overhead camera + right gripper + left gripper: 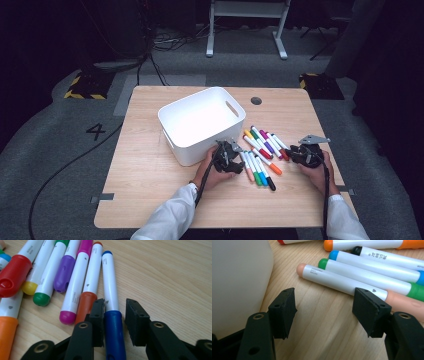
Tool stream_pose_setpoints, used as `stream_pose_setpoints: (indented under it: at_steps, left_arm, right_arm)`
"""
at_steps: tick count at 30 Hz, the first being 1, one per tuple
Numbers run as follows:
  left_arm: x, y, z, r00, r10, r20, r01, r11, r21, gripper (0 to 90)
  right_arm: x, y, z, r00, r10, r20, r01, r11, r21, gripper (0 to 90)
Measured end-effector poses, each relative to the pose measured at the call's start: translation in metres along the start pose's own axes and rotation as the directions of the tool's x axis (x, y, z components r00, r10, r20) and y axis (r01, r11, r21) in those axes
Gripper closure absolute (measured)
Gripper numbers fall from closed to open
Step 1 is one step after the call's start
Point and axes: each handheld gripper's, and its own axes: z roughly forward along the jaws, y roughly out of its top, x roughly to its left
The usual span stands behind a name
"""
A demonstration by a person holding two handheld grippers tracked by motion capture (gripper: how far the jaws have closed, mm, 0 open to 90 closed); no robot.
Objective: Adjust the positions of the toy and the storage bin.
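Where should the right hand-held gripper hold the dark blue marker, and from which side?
Grip the dark blue marker where cap meets white barrel, from above its outer, free side. It lies flat at the row's edge; the right hand-held gripper already straddles it.

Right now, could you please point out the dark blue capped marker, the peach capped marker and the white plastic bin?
dark blue capped marker [110,285], right gripper view, white barrel.
peach capped marker [342,281], left gripper view, white barrel.
white plastic bin [187,152], high view, near outer wall.
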Motion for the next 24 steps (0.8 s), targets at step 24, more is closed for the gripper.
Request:
stream_pose_setpoints:
  at_steps: [24]
  left_arm:
    - [0.014,0.016,-0.154,0.9926,0.023,-0.120,-0.048,0.9763,-0.211,26.1]
  right_arm:
    - [-0.007,0.006,0.007,0.9980,0.047,-0.042,-0.047,0.999,-0.010,50.2]
